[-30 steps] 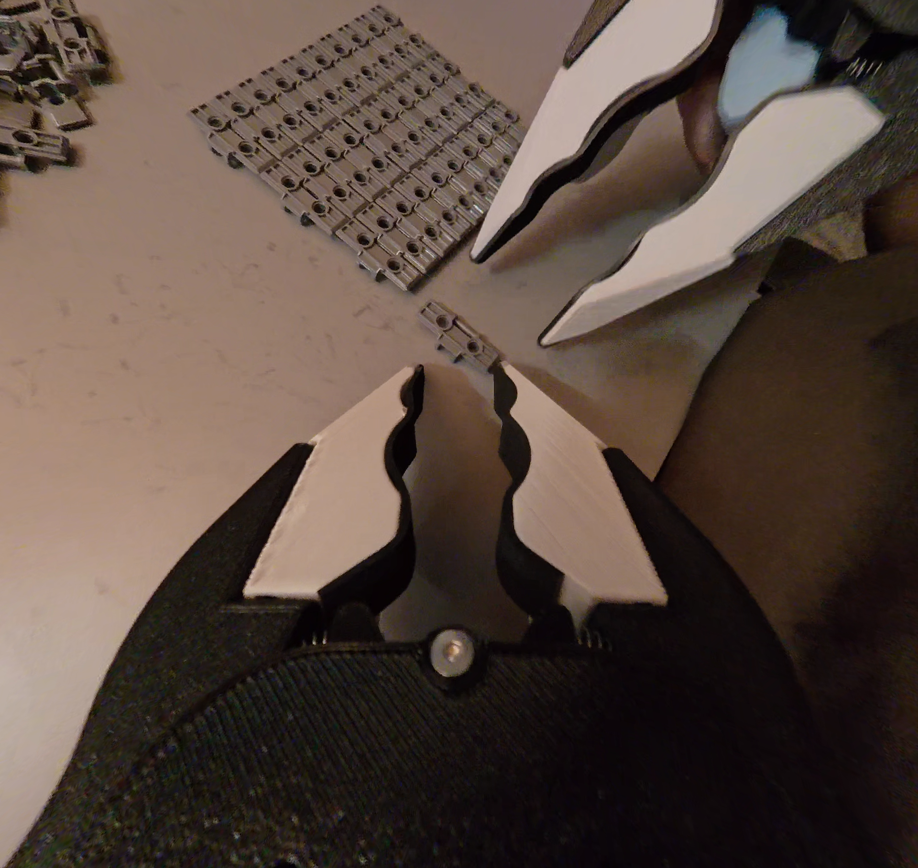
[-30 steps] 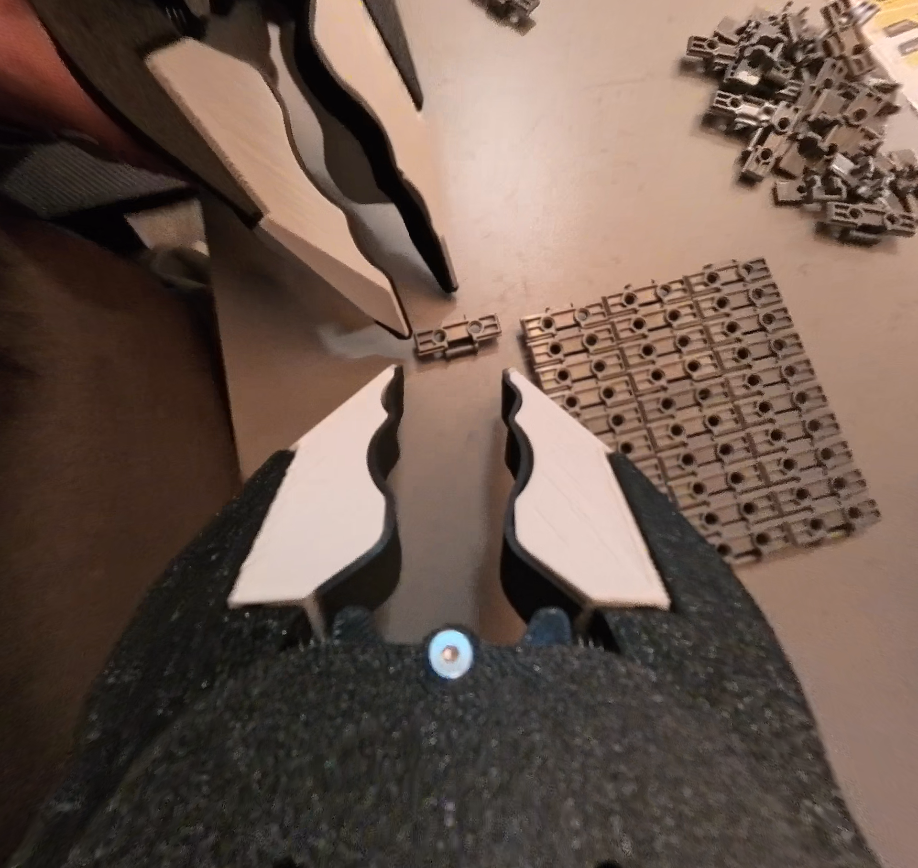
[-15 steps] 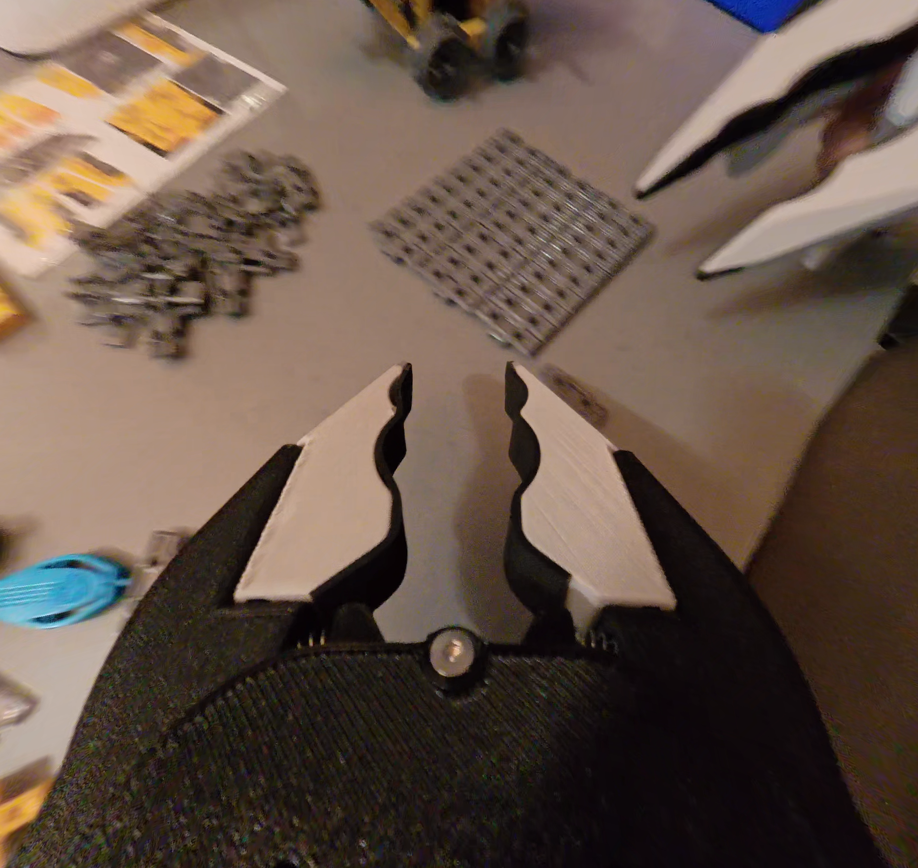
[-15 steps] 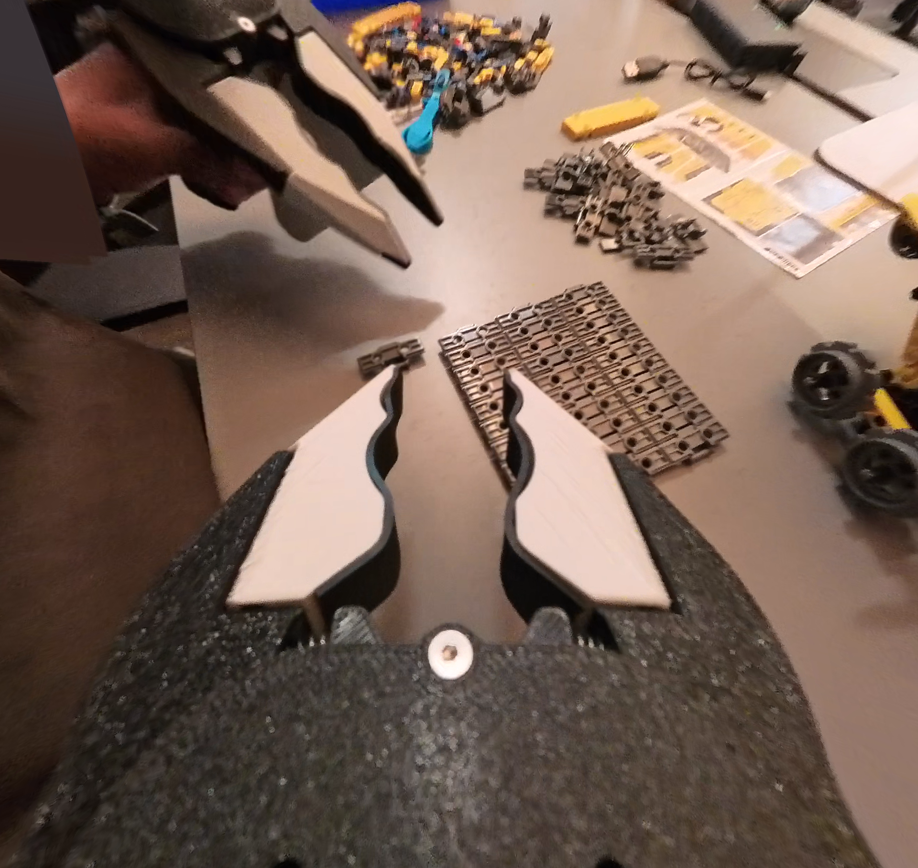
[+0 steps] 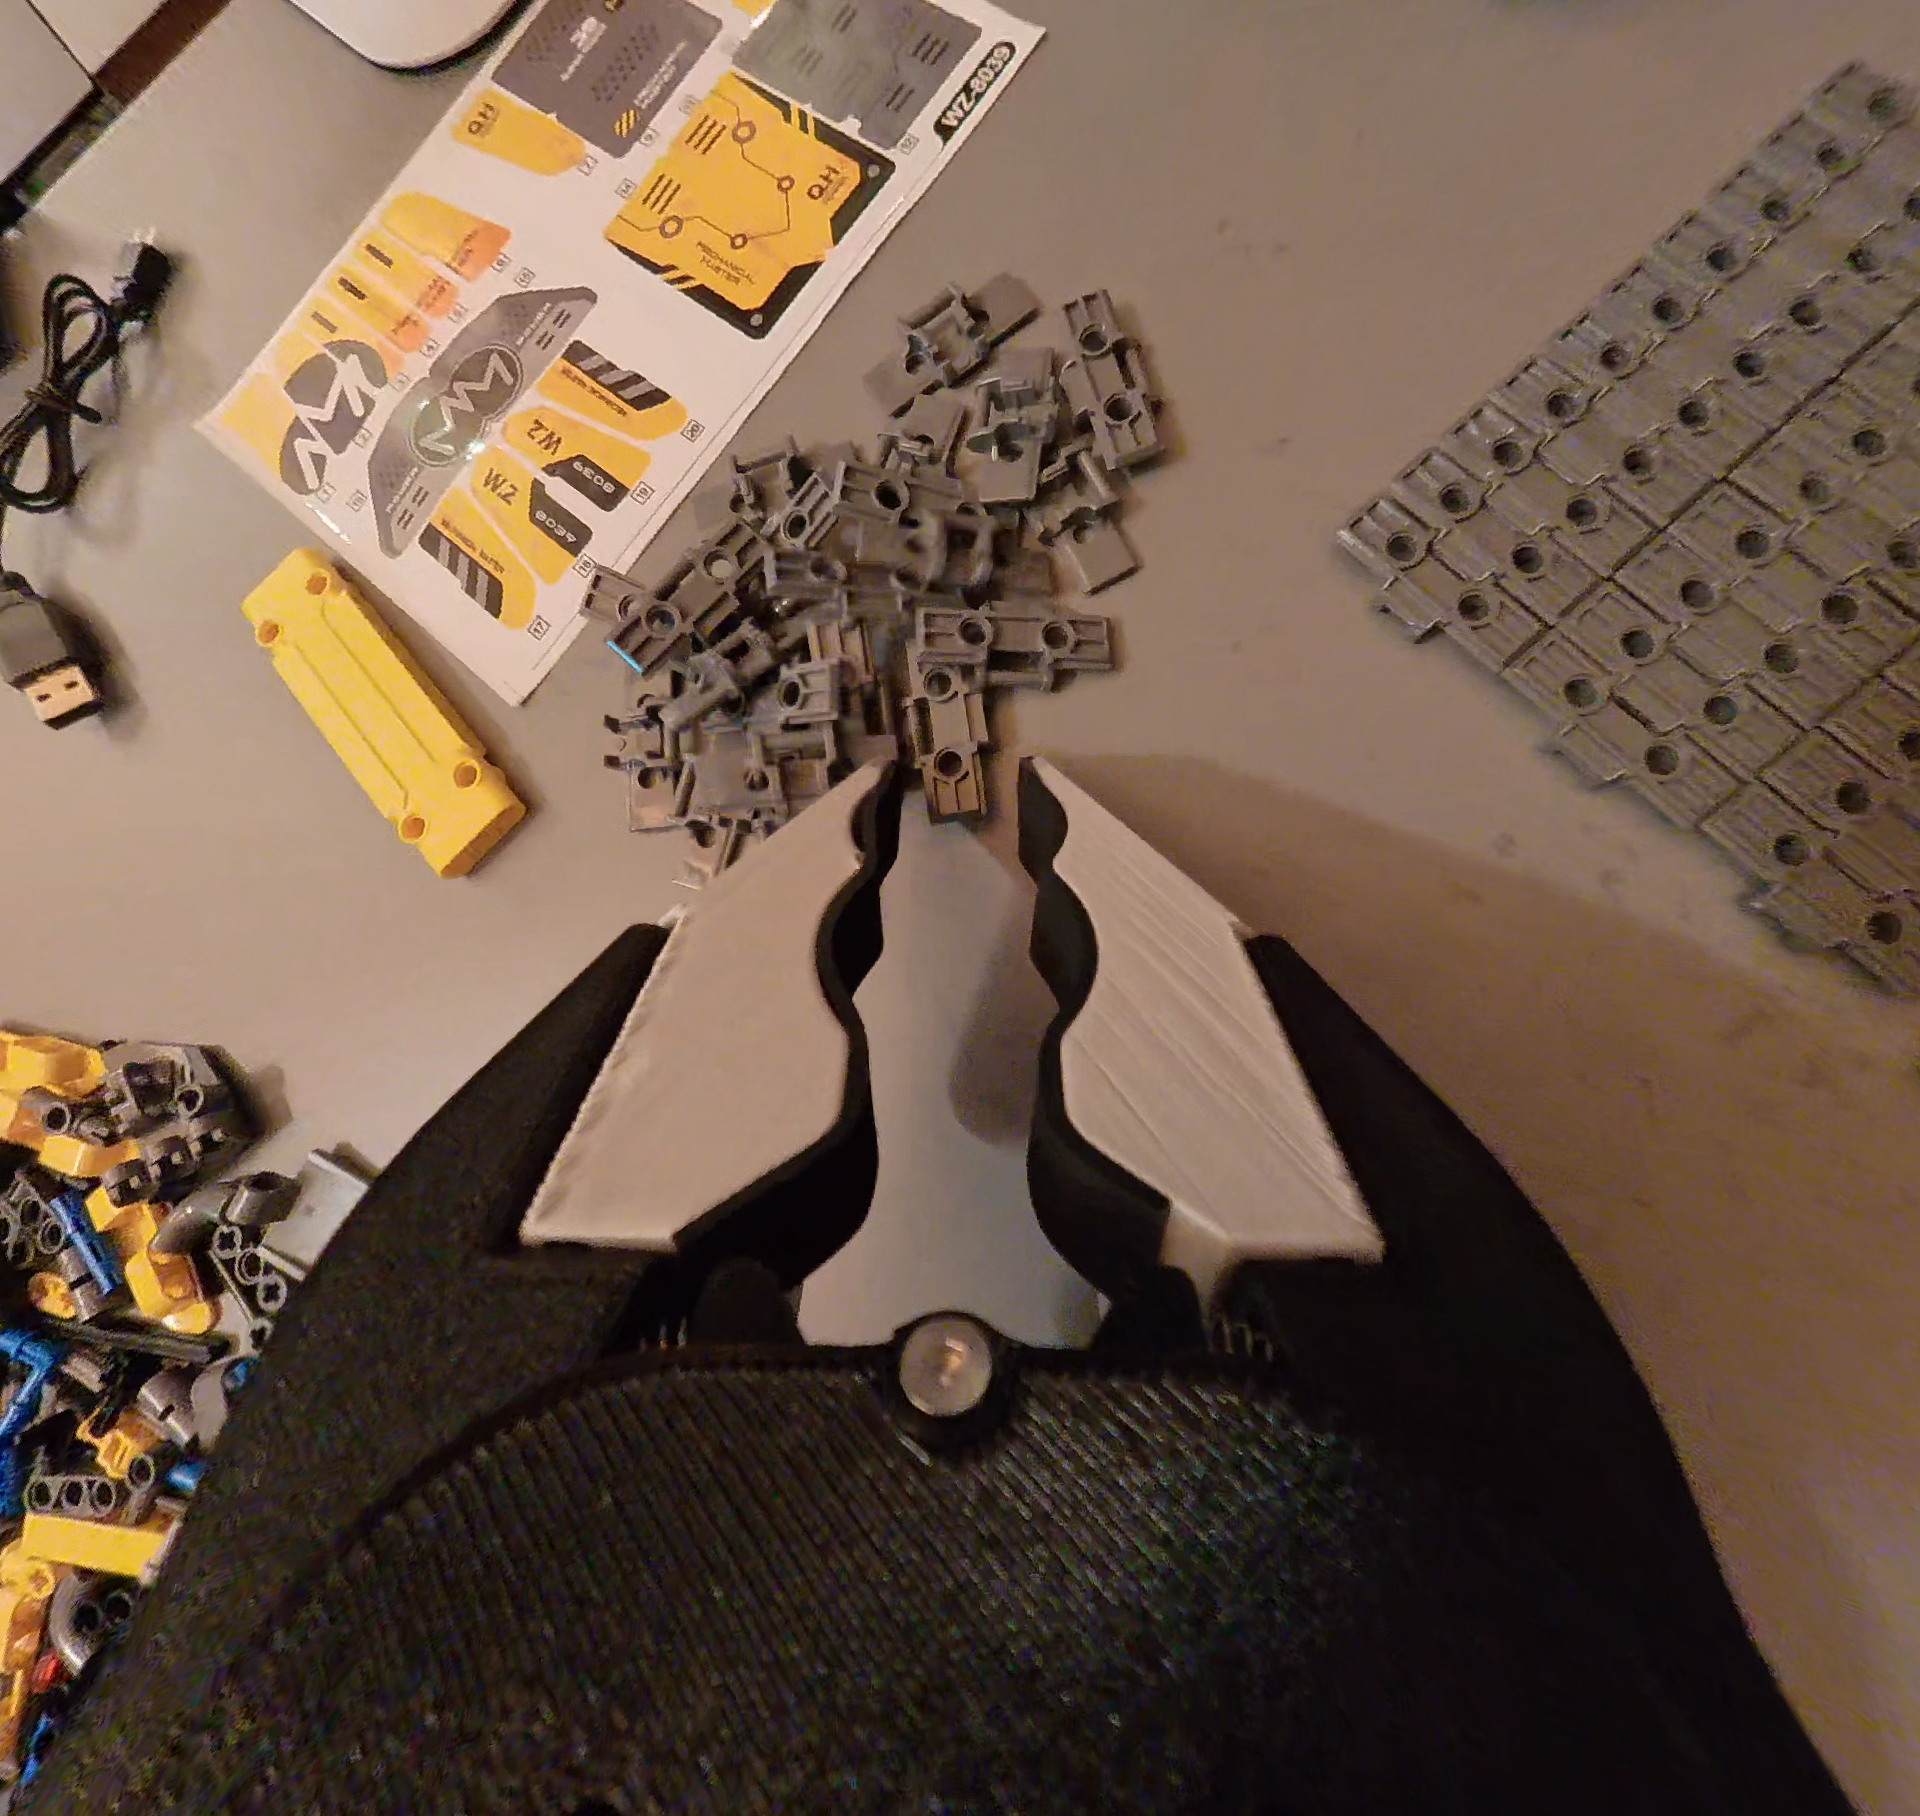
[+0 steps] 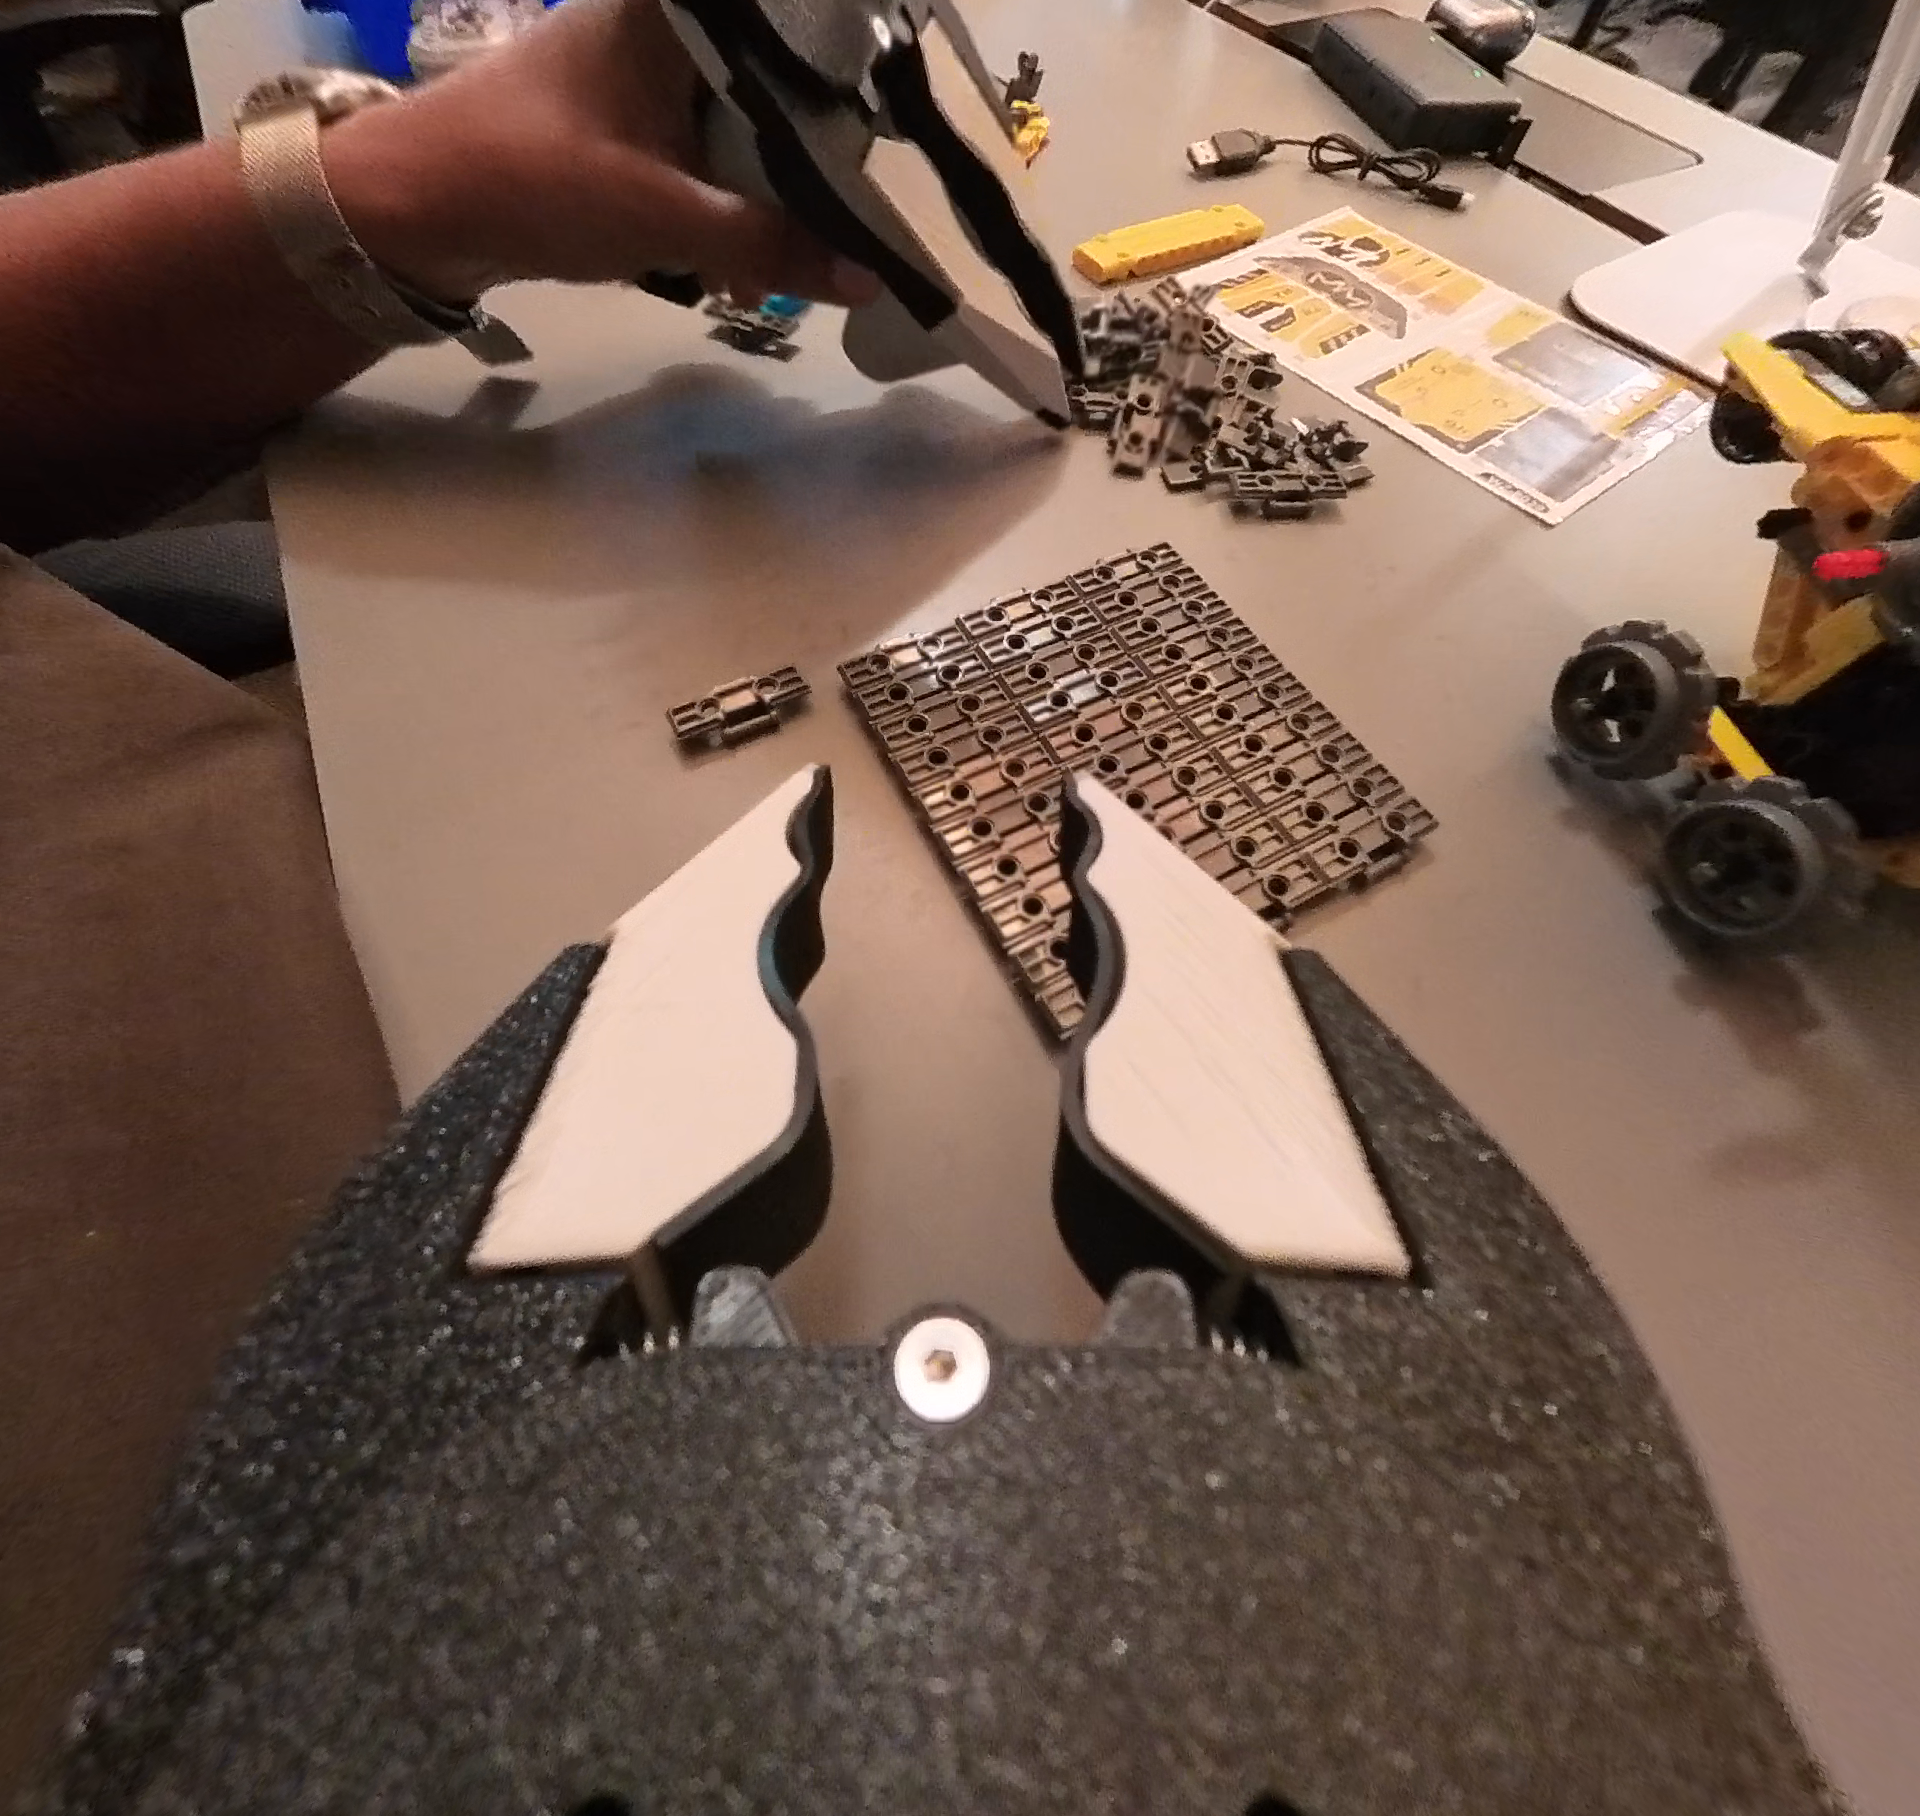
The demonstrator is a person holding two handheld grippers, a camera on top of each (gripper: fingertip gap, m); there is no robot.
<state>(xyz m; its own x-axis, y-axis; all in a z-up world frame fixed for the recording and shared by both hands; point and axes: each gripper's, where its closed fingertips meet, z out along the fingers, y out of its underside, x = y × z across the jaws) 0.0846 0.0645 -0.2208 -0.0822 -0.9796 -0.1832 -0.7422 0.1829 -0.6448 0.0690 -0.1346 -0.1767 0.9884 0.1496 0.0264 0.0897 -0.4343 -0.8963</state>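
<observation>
Left tool [image 5: 956, 779] narrowly parted, empty, tips at edge of grey link pile [image 5: 883, 561]. Right tool [image 6: 951, 800] wide, empty, above linked mat [image 6: 1132, 758]; single link [image 6: 740, 708] beside mat on worktop [image 6: 582, 571].

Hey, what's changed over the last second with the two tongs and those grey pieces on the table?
The left tongs swung away from the single grey link to the pile of loose grey links, tips now at its near edge, open and empty. The right tongs pulled back and up, open over the near edge of the grey mat of joined links. Nothing was picked up; the link, mat and pile lie where they were.
</observation>
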